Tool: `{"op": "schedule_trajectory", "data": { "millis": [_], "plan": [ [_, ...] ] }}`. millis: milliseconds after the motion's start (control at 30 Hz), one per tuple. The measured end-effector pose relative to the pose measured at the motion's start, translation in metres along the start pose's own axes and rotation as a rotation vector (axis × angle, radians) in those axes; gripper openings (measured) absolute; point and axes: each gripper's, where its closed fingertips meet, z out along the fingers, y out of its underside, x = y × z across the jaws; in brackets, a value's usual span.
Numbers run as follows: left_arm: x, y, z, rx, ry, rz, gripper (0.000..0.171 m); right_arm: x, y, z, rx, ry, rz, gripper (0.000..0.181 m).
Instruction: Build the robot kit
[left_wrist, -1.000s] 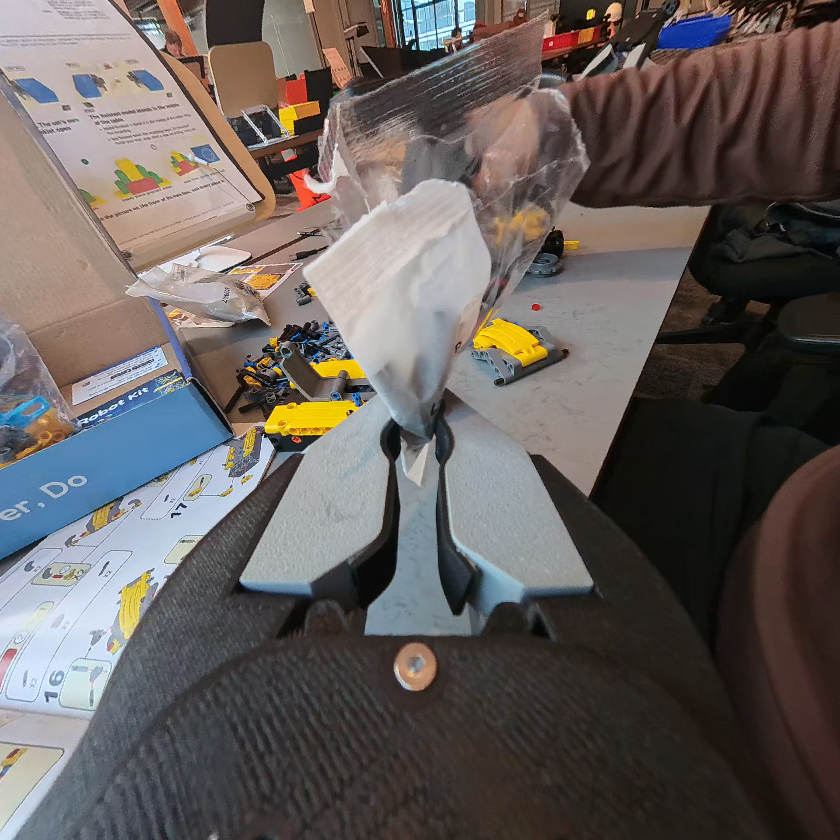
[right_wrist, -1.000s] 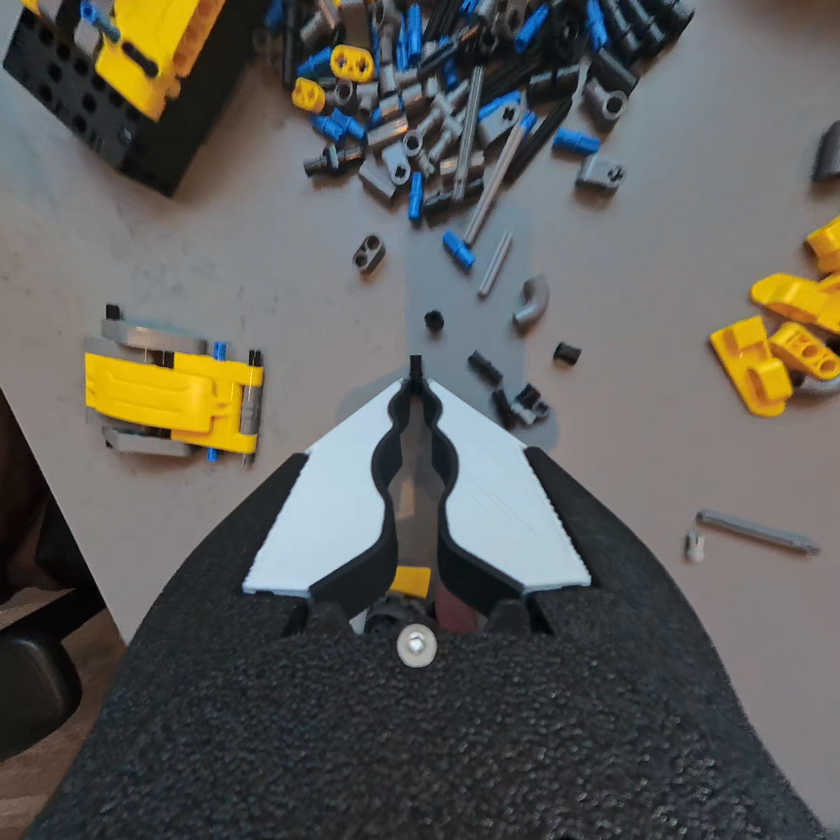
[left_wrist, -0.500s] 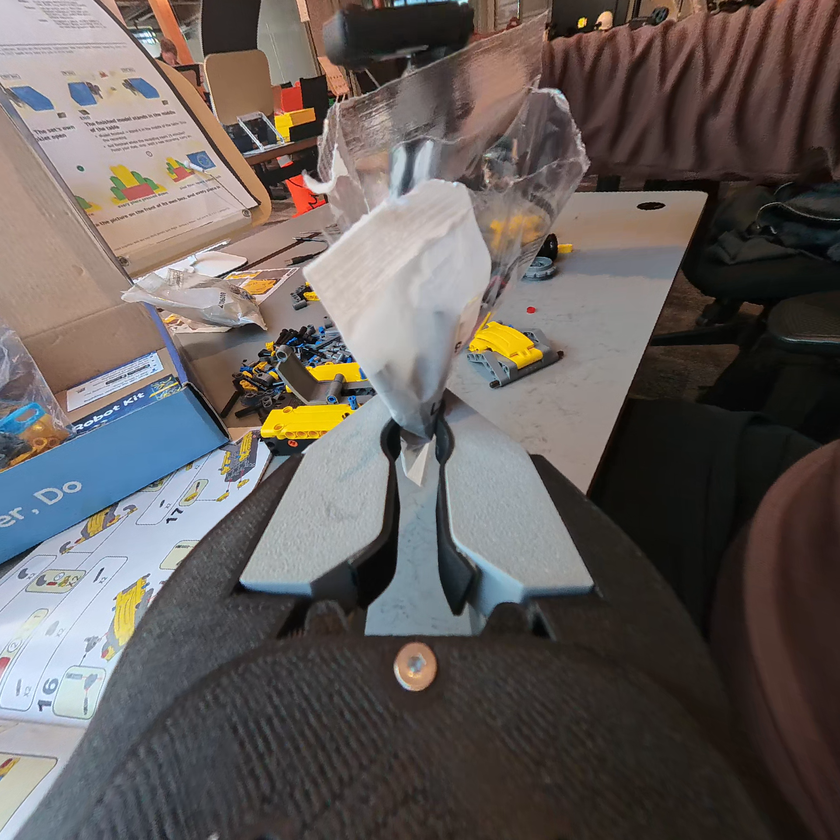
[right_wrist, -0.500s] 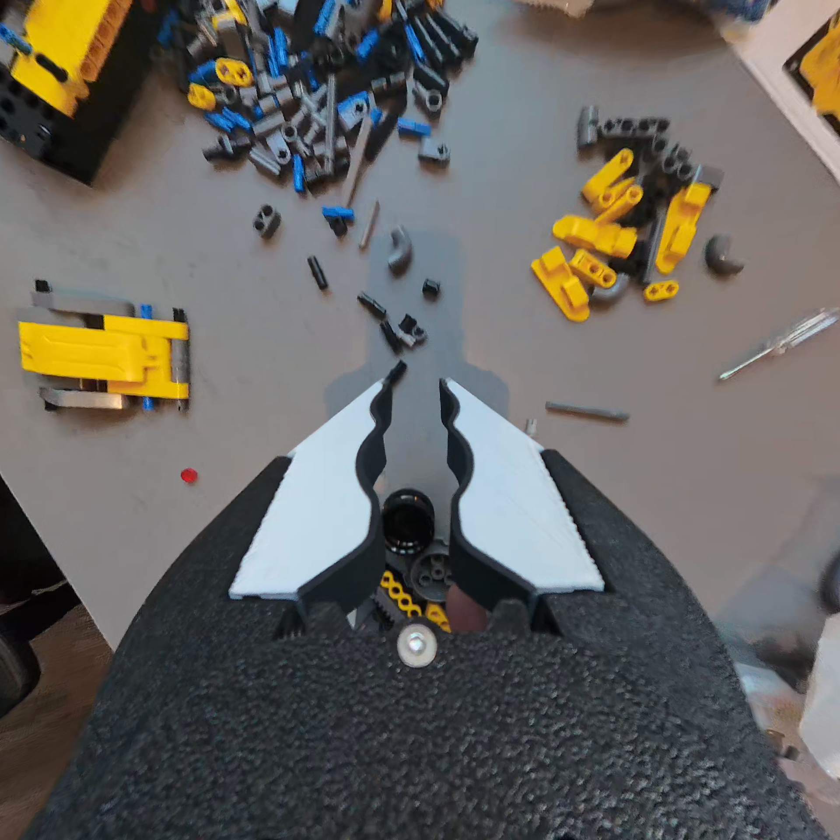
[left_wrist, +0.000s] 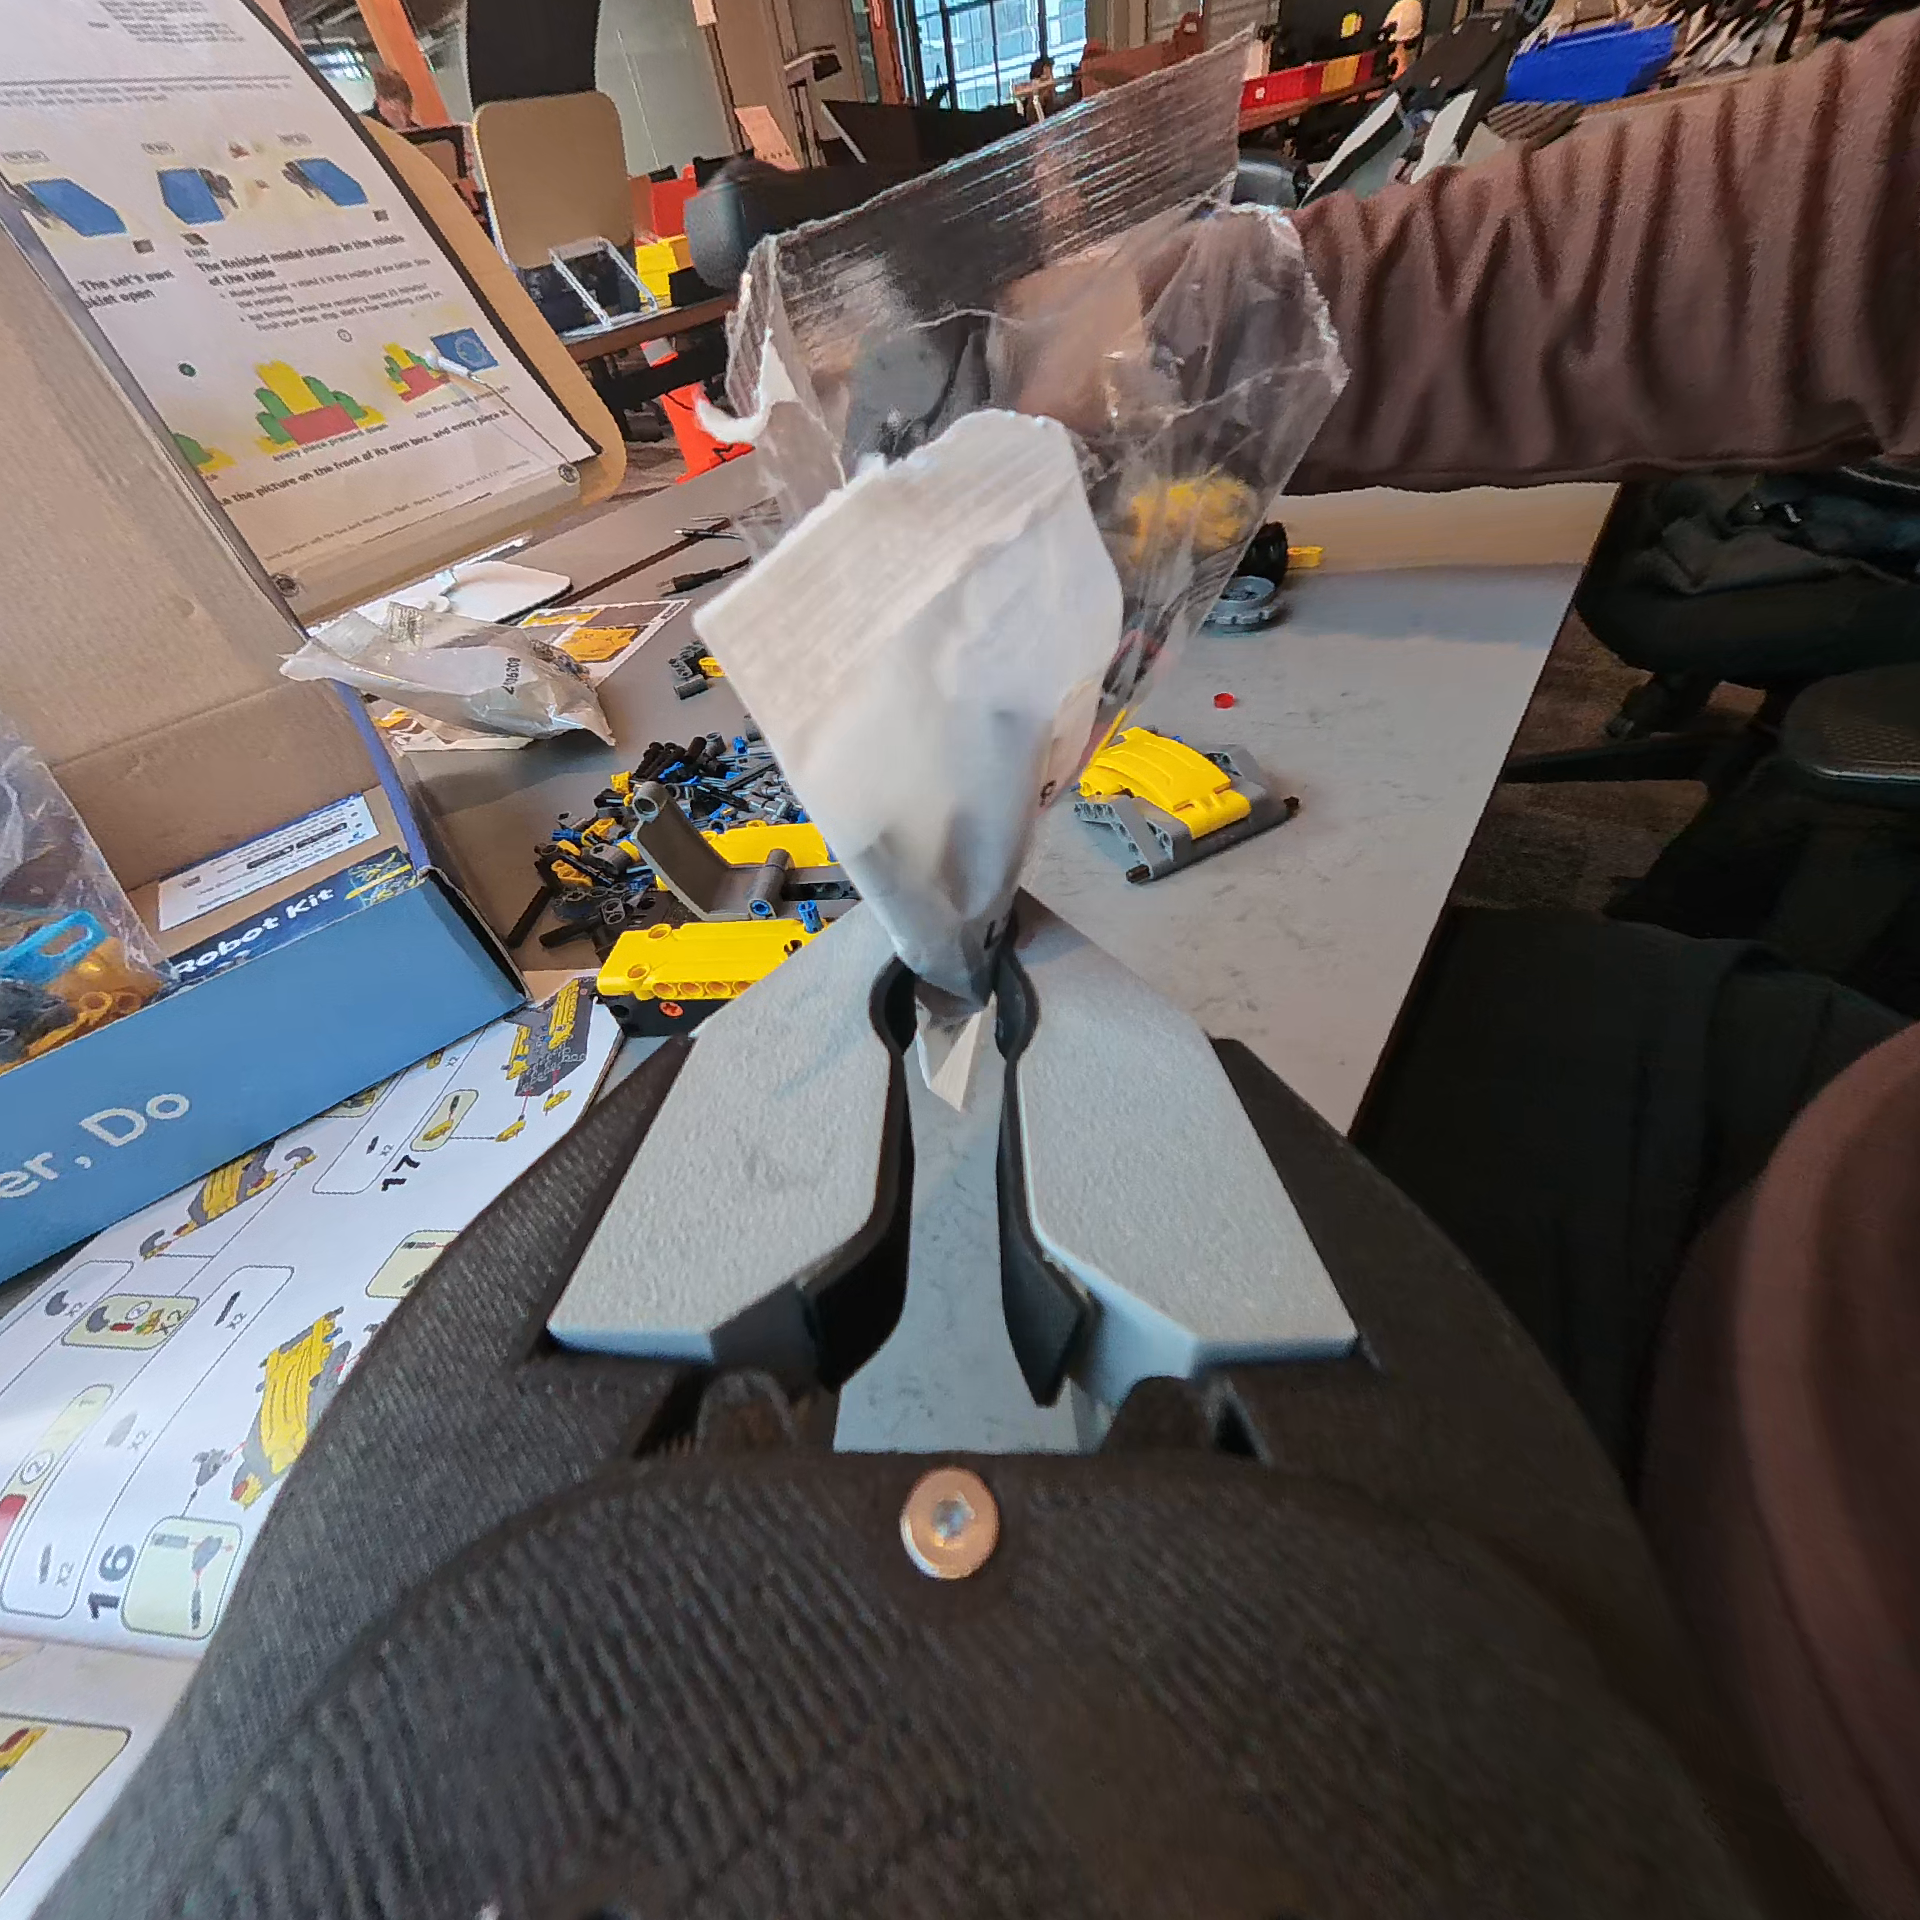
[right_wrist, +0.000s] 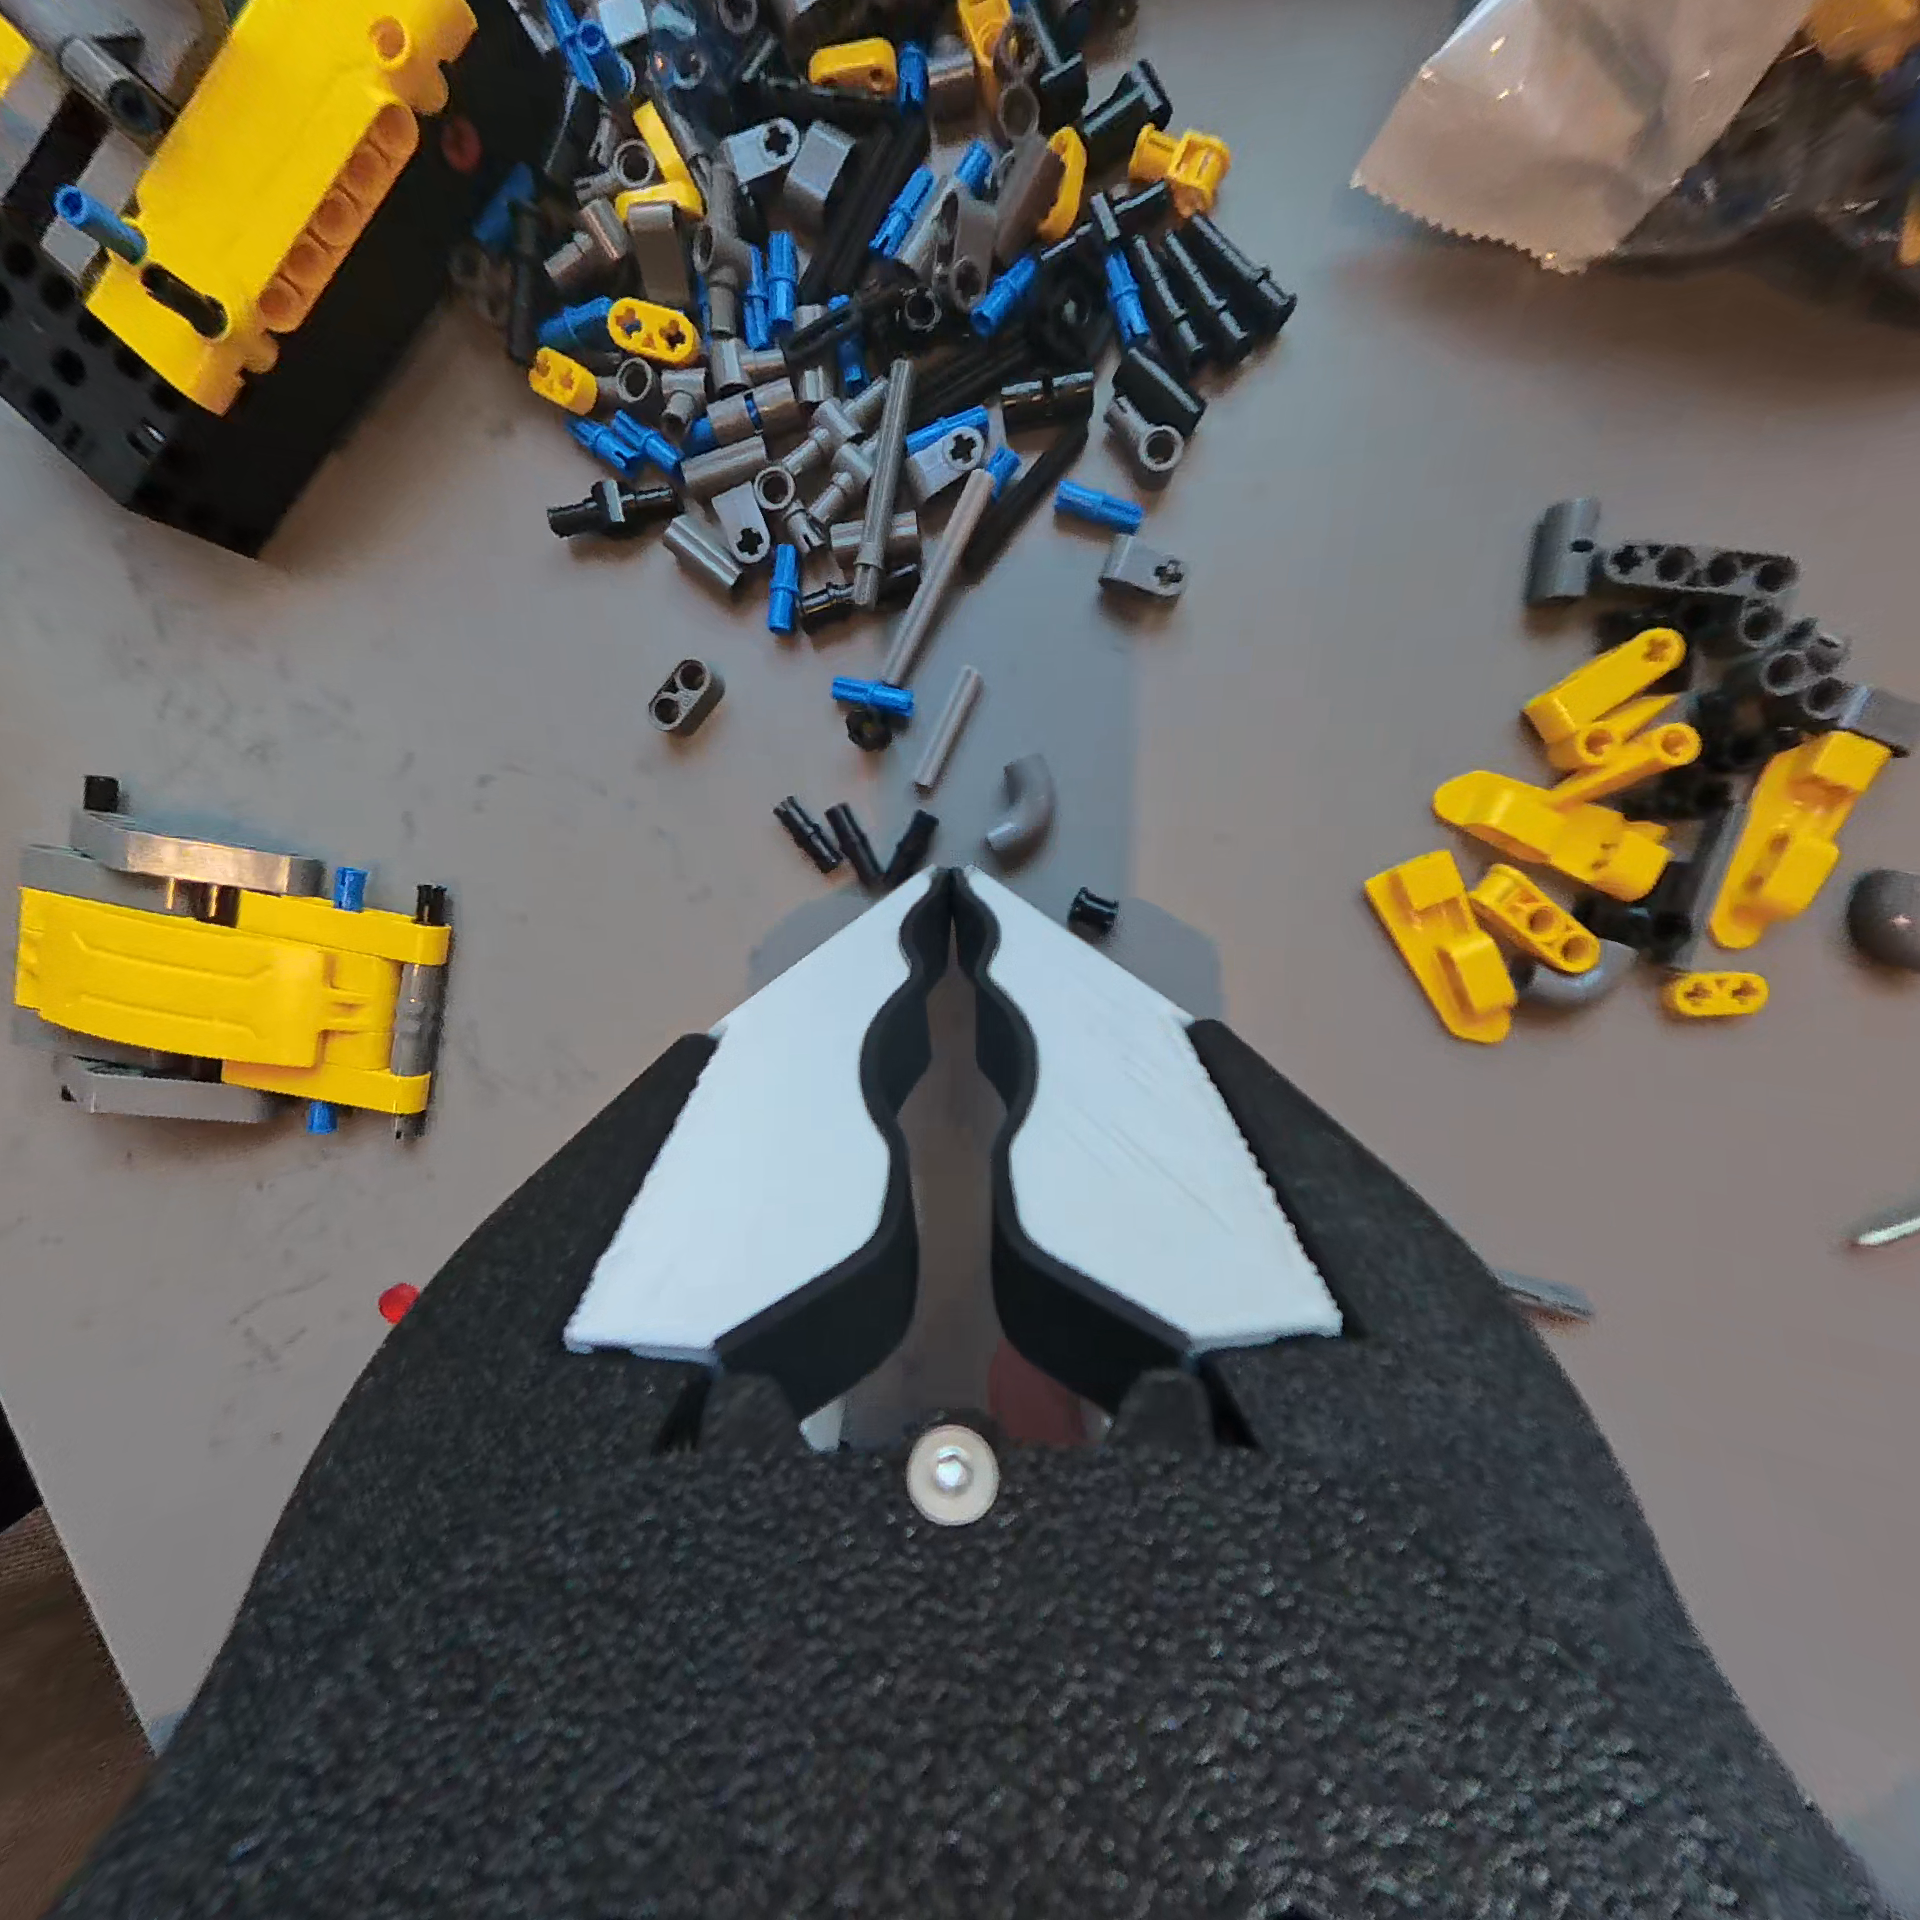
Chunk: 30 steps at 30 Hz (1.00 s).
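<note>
My left gripper (left_wrist: 956, 997) is shut on the bottom corner of a clear and white plastic bag (left_wrist: 935, 675), held upright above the grey table (left_wrist: 1382, 727); yellow and dark parts show through the bag. A person's brown sleeve (left_wrist: 1610, 312) reaches across behind it. My right gripper (right_wrist: 951, 883) points down at the table with its tips together and nothing visible between them. It sits just beside several loose black pins (right_wrist: 914, 836) and a grey elbow piece (right_wrist: 1023, 816), below a pile of small blue, grey and black parts (right_wrist: 883, 312).
A yellow and grey assembly (right_wrist: 229, 987) lies at the left, a yellow and black block (right_wrist: 208, 260) at the top left, and yellow pieces (right_wrist: 1610, 852) at the right. A blue box (left_wrist: 239, 1039), an instruction sheet (left_wrist: 260, 1299) and another bag (left_wrist: 457, 675) lie left.
My right gripper opened half a second ago and has shut again, lower over the table near the black pins. My left gripper still holds the bag in the same place.
</note>
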Motion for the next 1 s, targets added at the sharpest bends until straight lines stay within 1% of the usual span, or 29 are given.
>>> {"op": "schedule_trajectory", "data": {
  "millis": [67, 100, 133, 167, 200, 267, 300, 333, 367, 433, 500, 533, 567, 600, 733, 833, 933, 1000],
  "plan": [
    [0.000, -0.001, -0.001, 0.005, -0.002, 0.002, 0.007, 0.008, -0.003, -0.016, 0.030, 0.028, 0.005, 0.002],
    [0.000, -0.001, -0.001, 0.008, -0.002, 0.003, 0.007, 0.015, -0.003, -0.028, 0.055, 0.045, 0.019, 0.009],
    [0.000, -0.001, -0.001, 0.010, 0.000, 0.003, 0.007, 0.025, -0.001, -0.041, 0.073, 0.075, 0.048, 0.010],
    [0.001, -0.001, -0.001, 0.011, 0.002, 0.004, 0.006, 0.039, 0.006, -0.053, 0.073, 0.121, 0.093, 0.012],
    [0.001, -0.001, -0.001, 0.011, 0.005, 0.003, 0.007, 0.057, 0.019, -0.062, 0.047, 0.176, 0.155, 0.018],
    [0.001, -0.001, -0.001, 0.008, 0.010, -0.001, 0.006, 0.088, 0.053, -0.072, -0.043, 0.275, 0.293, 0.026],
    [0.001, -0.001, -0.001, 0.008, 0.012, -0.002, 0.007, 0.090, 0.063, -0.071, -0.056, 0.257, 0.343, 0.032],
    [0.001, -0.001, -0.001, 0.008, 0.014, -0.004, 0.006, 0.085, 0.067, -0.068, -0.051, 0.197, 0.364, 0.037],
    [0.001, -0.001, -0.001, 0.010, 0.013, -0.006, 0.006, 0.082, 0.070, -0.066, -0.046, 0.176, 0.365, 0.037],
    [0.001, -0.001, -0.001, 0.013, 0.011, -0.007, 0.006, 0.088, 0.079, -0.062, -0.063, 0.219, 0.340, 0.028],
    [0.001, -0.001, 0.000, 0.006, 0.012, -0.007, 0.007, 0.086, 0.082, -0.052, -0.071, 0.197, 0.332, 0.027],
    [0.001, 0.000, 0.000, 0.002, 0.012, -0.006, 0.007, 0.086, 0.083, -0.046, -0.080, 0.189, 0.336, 0.022],
    [0.001, 0.000, 0.001, 0.000, 0.011, -0.004, 0.007, 0.087, 0.079, -0.043, -0.057, 0.183, 0.331, 0.017],
    [0.001, 0.000, 0.000, 0.000, 0.010, -0.002, 0.007, 0.084, 0.072, -0.041, -0.026, 0.162, 0.323, 0.002],
    [0.000, 0.000, 0.000, 0.000, 0.007, -0.004, 0.007, 0.066, 0.045, -0.025, 0.030, 0.083, 0.275, 0.002],
    [0.001, 0.001, 0.001, -0.004, 0.009, -0.004, 0.007, 0.043, 0.015, -0.008, 0.058, 0.010, 0.244, 0.002],
    [0.001, 0.001, 0.002, -0.006, 0.011, -0.001, 0.007, 0.022, -0.019, 0.011, 0.070, -0.026, 0.206, 0.002],
    [0.001, 0.001, 0.001, -0.004, 0.011, -0.001, 0.007, 0.011, -0.032, 0.016, 0.058, -0.038, 0.168, 0.003]
  ]
}}
